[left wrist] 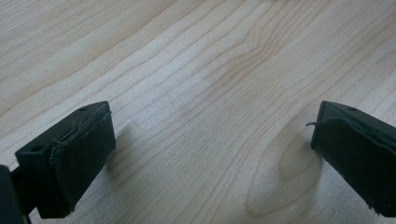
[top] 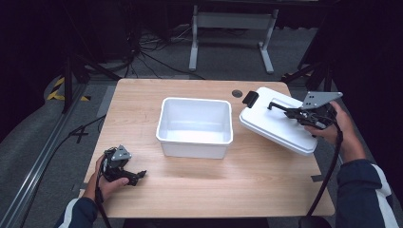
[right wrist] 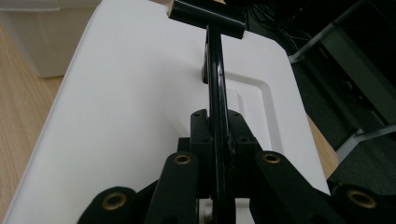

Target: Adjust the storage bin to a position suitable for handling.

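A white plastic bin (top: 195, 127) stands open at the middle of the wooden table. To its right a white lid (top: 278, 122) is held tilted above the table. My right gripper (top: 298, 113) is shut on the lid's black handle (right wrist: 216, 79), which runs up between its jaws; the lid (right wrist: 140, 93) spreads below it, and a black latch (top: 250, 99) shows at its far end. My left gripper (top: 138, 176) rests low at the table's front left, held in a hand. It (left wrist: 212, 154) is open over bare wood, nothing between its pads (left wrist: 84, 154).
A dark round cable hole (top: 236, 93) sits in the table (top: 204, 185) behind the bin. Beyond the far edge are a grey desk frame (top: 233, 28), loose cables on the floor and black stands on both sides.
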Action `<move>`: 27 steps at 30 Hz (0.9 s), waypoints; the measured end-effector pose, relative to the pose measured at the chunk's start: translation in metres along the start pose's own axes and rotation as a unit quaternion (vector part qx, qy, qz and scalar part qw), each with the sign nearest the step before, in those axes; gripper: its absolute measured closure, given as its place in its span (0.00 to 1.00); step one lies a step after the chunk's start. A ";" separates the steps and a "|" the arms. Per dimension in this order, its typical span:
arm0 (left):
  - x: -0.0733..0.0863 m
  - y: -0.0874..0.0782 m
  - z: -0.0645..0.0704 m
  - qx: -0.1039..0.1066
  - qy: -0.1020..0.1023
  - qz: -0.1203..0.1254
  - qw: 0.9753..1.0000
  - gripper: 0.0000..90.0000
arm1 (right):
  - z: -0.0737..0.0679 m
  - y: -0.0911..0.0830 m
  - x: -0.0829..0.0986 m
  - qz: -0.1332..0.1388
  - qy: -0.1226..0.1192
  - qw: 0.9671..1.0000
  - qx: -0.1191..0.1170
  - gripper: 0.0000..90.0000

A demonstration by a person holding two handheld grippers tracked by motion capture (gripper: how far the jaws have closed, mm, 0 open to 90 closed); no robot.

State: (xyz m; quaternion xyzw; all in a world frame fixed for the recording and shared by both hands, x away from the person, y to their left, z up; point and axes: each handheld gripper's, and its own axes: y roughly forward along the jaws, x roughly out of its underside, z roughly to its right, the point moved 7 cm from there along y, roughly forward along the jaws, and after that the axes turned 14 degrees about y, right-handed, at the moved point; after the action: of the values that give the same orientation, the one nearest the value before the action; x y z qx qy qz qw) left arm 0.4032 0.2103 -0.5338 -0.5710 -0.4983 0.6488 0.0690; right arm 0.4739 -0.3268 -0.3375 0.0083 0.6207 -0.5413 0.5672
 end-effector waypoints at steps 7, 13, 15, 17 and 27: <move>0.000 0.000 0.000 0.000 0.001 0.000 1.000 0.00 | 0.001 0.017 0.021 -0.016 0.018 1.000 -0.006 0.94; 0.000 0.000 0.000 0.000 0.000 0.000 1.000 0.00 | -0.003 0.035 0.035 -0.039 0.022 0.999 -0.013 0.94; 0.000 0.000 0.000 0.000 0.000 0.000 1.000 0.00 | -0.004 0.039 0.037 -0.040 0.024 0.999 -0.017 0.94; 0.000 0.000 0.000 0.000 0.000 0.000 1.000 0.00 | -0.006 0.048 0.042 -0.042 0.034 0.998 -0.024 0.94; 0.000 0.000 0.000 0.000 0.000 0.000 1.000 0.00 | -0.012 0.085 0.058 -0.079 0.040 0.995 -0.040 0.94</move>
State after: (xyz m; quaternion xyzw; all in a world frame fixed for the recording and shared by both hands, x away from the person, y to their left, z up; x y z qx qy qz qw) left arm 0.4032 0.2102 -0.5339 -0.5713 -0.4982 0.6486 0.0687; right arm 0.4977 -0.3181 -0.4380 -0.0419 0.6629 -0.5579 0.4975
